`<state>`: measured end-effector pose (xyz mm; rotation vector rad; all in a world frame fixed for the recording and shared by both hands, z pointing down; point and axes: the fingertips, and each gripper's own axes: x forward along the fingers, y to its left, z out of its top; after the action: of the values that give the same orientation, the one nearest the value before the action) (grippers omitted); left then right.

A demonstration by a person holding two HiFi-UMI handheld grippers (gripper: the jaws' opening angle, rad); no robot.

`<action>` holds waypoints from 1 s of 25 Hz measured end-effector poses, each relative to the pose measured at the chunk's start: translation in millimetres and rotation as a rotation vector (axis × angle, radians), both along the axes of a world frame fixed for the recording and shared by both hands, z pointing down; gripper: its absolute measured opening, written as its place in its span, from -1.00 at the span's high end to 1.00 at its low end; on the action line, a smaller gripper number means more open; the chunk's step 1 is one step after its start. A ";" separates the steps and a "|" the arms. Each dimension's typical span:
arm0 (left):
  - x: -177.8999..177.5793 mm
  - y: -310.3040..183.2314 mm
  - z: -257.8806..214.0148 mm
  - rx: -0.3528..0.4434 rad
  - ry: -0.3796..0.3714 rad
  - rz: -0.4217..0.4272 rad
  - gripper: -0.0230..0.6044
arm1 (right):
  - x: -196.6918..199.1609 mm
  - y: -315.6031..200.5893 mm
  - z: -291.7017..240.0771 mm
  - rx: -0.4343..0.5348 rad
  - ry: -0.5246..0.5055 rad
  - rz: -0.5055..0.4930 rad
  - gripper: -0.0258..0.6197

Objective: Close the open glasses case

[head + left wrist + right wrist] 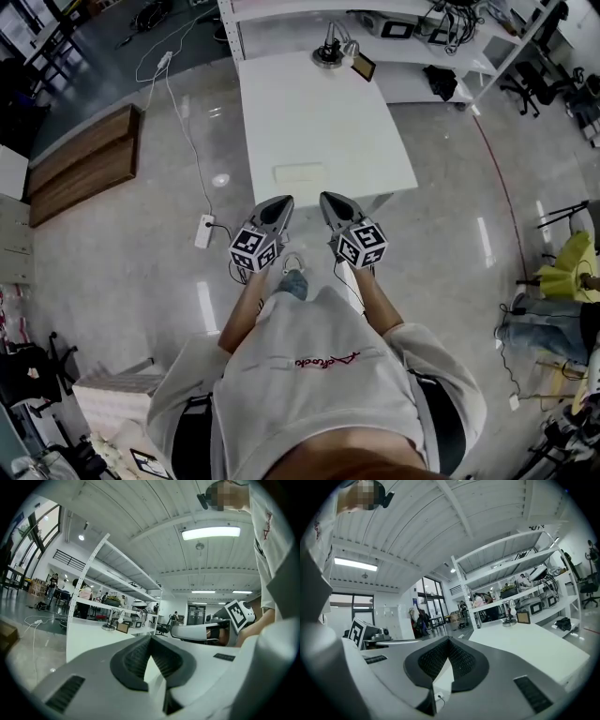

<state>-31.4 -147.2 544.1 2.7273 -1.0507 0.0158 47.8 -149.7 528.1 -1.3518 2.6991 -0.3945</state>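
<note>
A pale, flat glasses case lies near the front edge of the white table; it hardly stands out from the top, and I cannot tell how its lid stands. Both grippers are held level in front of the person's chest, short of the table and pointing at it. The left gripper has its jaws closed tip to tip with nothing between them. The right gripper is shut and empty as well. Each gripper view shows the other gripper alongside, the right gripper and the left gripper.
A desk lamp and a small picture frame stand at the table's far end, with white shelving behind. On the floor lie a power strip with its cable and wooden boards to the left.
</note>
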 end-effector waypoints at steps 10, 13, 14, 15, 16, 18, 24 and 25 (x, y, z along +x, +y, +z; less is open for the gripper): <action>-2.2 70.7 8.4 -0.012 0.014 -0.011 0.85 | -2.6 71.6 10.9 -0.010 -0.001 0.018 0.91; -2.7 76.3 7.4 -0.009 0.014 -0.015 0.85 | -4.1 77.8 8.3 0.001 0.020 0.013 0.92; -2.0 77.6 6.4 -0.007 0.013 -0.015 0.85 | -3.6 79.3 7.0 0.005 0.025 0.013 0.92; -1.5 79.0 5.7 -0.005 0.012 -0.014 0.85 | -3.2 81.1 5.8 0.008 0.026 0.015 0.92; -1.4 80.4 5.3 -0.004 0.012 -0.013 0.85 | -3.2 82.8 4.9 0.011 0.025 0.017 0.92; -1.6 82.5 4.8 -0.001 0.012 -0.012 0.85 | -3.6 85.2 4.2 0.012 0.021 0.018 0.92; 1.8 80.4 3.6 0.002 0.012 -0.009 0.85 | -2.1 83.1 2.4 0.017 0.020 0.015 0.92; 2.5 78.4 2.5 0.005 0.012 -0.009 0.85 | -2.0 81.0 1.0 0.021 0.023 0.013 0.92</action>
<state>-28.9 -68.7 546.6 2.7232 -1.0615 -0.0044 45.9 -68.7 529.0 -1.3757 2.7033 -0.3512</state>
